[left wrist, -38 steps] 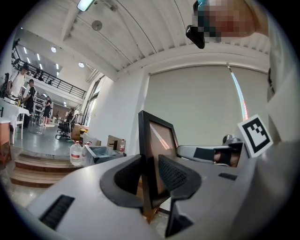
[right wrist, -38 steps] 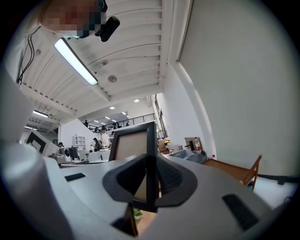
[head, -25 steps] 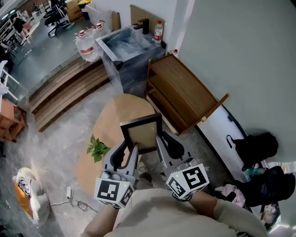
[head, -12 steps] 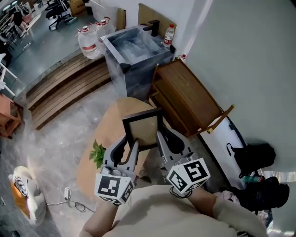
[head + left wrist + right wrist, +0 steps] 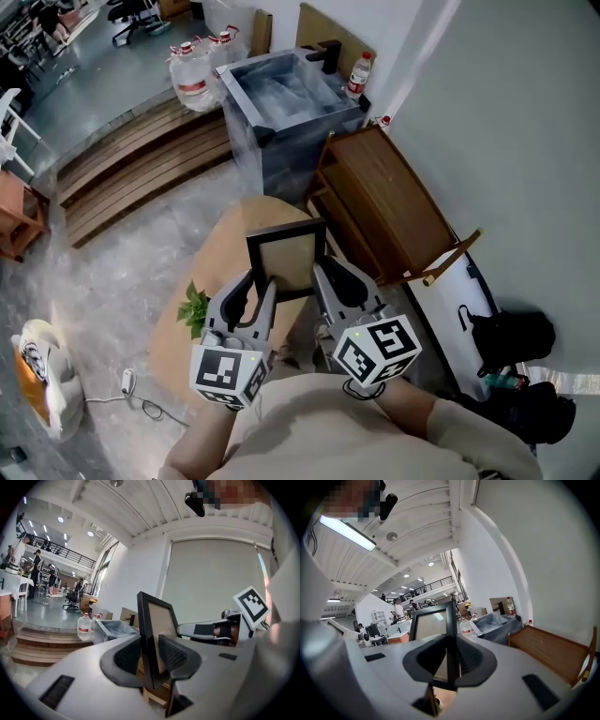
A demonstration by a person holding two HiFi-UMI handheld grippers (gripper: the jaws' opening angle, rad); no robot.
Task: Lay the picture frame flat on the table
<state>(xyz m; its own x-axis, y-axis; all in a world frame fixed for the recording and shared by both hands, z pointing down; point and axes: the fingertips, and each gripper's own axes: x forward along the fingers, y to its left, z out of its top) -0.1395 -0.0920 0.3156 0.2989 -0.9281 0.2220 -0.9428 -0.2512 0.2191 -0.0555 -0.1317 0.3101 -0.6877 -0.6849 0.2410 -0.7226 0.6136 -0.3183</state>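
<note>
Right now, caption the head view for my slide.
A black picture frame clamped by the left tongs and right tongs, over a wooden table.

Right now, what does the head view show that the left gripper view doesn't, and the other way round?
Only the head view: the plant, the black bag and the floor cable.
Only the left gripper view: the ceiling, the balcony and people standing at far left.
Both: the frame, clamped on one side by the left gripper and on the other by the right gripper, plus the sink and the water jugs.
</note>
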